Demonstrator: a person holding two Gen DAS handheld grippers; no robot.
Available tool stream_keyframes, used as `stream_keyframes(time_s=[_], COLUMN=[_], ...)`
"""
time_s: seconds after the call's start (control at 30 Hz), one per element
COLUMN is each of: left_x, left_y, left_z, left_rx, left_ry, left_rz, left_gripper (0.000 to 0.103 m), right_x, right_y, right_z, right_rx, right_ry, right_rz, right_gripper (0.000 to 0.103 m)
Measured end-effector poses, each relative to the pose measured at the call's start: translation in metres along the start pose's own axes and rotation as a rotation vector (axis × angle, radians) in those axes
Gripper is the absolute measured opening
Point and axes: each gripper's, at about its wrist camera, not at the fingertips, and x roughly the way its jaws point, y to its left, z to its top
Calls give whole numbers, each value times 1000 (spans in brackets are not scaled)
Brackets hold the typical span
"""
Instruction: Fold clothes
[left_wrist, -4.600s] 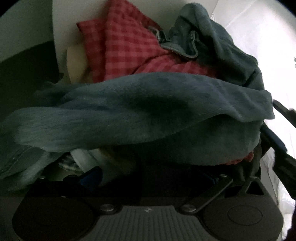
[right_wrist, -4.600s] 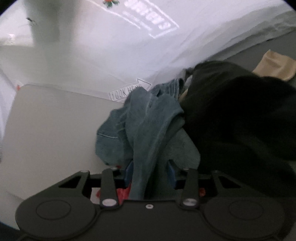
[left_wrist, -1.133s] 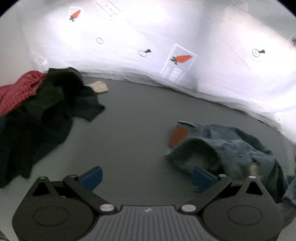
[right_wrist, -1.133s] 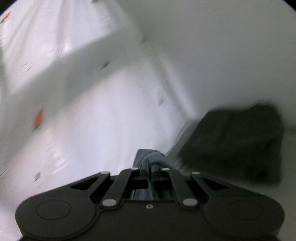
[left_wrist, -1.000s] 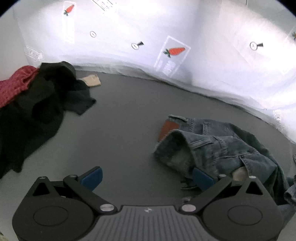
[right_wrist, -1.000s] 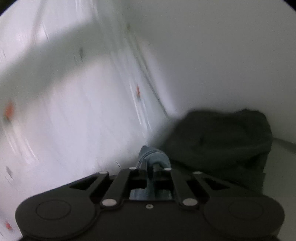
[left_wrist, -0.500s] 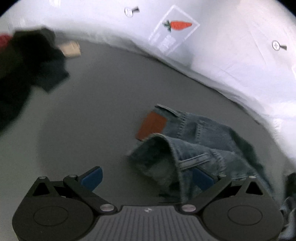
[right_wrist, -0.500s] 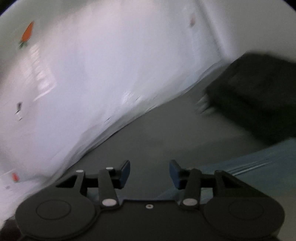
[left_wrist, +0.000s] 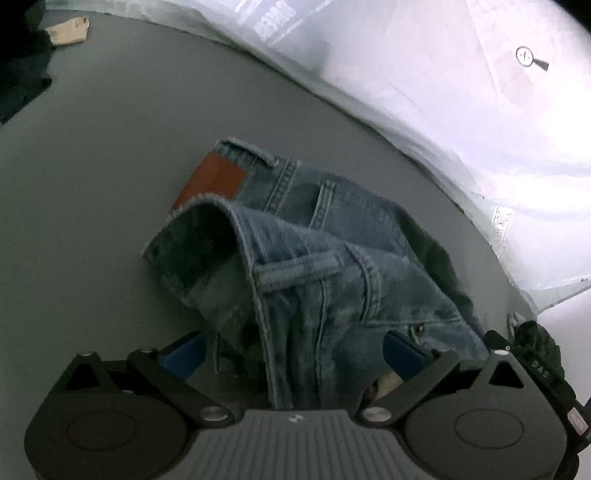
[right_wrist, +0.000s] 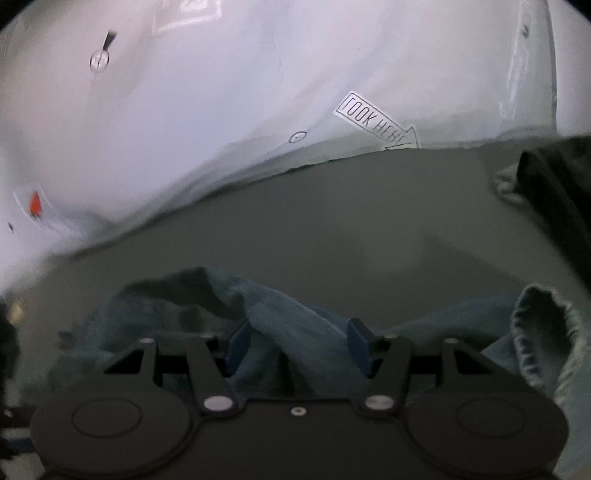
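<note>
A pair of blue jeans (left_wrist: 310, 243) lies crumpled on the grey table (left_wrist: 110, 147), waistband with a brown leather patch (left_wrist: 210, 181) toward the far left. My left gripper (left_wrist: 291, 350) is open, its blue pads (left_wrist: 402, 350) on either side of the bunched waistband. In the right wrist view the jeans (right_wrist: 280, 332) lie under my right gripper (right_wrist: 299, 347), which is open with a fold of denim between its pads. A leg opening (right_wrist: 543, 328) shows at the right.
A white plastic sheet (left_wrist: 443, 74) with printed marks hangs behind the table, also in the right wrist view (right_wrist: 221, 92). Dark clothes (left_wrist: 18, 74) and a beige cloth (left_wrist: 70, 31) lie far left. Dark clothing (right_wrist: 554, 184) lies at the right.
My left gripper has moved in over the jeans' waistband. My right gripper, shut on denim a second ago, has opened and dropped low over the jeans on the table.
</note>
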Motion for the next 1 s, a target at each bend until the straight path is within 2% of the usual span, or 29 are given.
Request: stream_keyframes(time_s=[0.1, 0.2, 0.27, 0.37, 0.4, 0.43, 0.47, 0.57, 0.67, 0.8, 0.9, 1.0], left_x=[1, 3, 4, 6, 7, 6, 4, -1, -26, -81, -133, -187], left_y=[0, -1, -2, -10, -13, -16, -17, -21, -13, 13, 44, 52], left_z=[-4, -8, -10, -12, -13, -13, -13, -13, -11, -8, -9, -15], left_rx=[0, -9, -19, 22, 35, 43, 50, 71, 57, 2, -98, -71], left_ry=[3, 8, 10, -4, -9, -16, -30, -73, -175, -323, -408, -538], left_rz=[3, -12, -30, -28, -27, -9, 1, 33, 81, 109, 8, 33], left_gripper=[95, 81, 66, 50, 45, 30, 21, 20, 18, 18, 18, 18], right_x=[6, 13, 17, 19, 17, 15, 10, -7, -33, -75, -107, -134], right_y=[2, 1, -4, -13, -14, -15, -13, -4, 10, 24, 46, 86], right_z=[-2, -3, -4, -7, -8, -10, -11, -12, -5, 16, 29, 39], right_rx=[-58, -89, -73, -50, -54, -57, -65, -110, -170, -107, -102, -126], right_ry=[18, 38, 56, 60, 52, 44, 20, -57, -154, -268, -347, -404], right_rz=[-26, -31, -9, 13, 21, 29, 25, 3, -16, 61, 164, 301], right_gripper=[59, 58, 56, 35, 21, 7, 7, 6, 5, 5, 5, 5])
